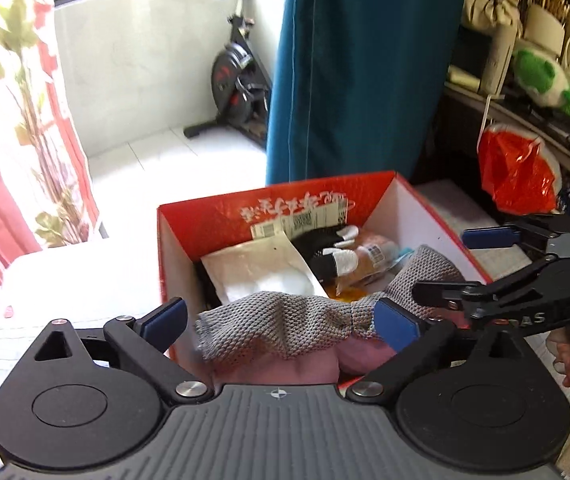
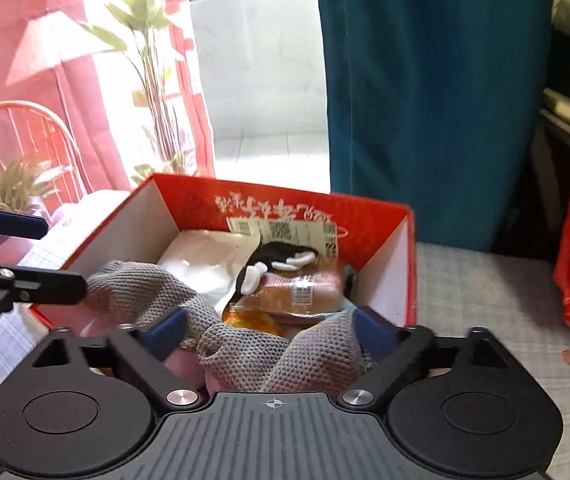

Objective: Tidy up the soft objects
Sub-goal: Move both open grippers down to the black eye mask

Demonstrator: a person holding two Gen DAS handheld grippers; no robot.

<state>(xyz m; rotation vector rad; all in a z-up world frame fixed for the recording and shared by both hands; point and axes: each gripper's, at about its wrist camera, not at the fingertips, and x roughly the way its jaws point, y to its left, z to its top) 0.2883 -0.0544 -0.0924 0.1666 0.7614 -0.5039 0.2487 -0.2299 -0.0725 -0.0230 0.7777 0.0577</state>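
red box (image 1: 221,216): grey knit cloth (image 1: 285,328), white pouch (image 1: 261,272), perhaps snack packets (image 2: 305,288) | left gripper (image 1: 281,322), right gripper (image 2: 269,330): released

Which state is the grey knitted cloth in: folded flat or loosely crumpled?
Loosely crumpled. The grey knitted cloth bunches in uneven ridges over the red box's near edge, with no neat fold visible.

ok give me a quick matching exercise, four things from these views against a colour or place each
Things:
1. grey knit cloth
2. box
3. curtain
4. plastic bag

Descriptions:
A. teal, hanging behind the box
B. red outside, white inner walls
C. draped over the box's near edge
D. orange-red, hanging at the right

Pairs: 1-C, 2-B, 3-A, 4-D
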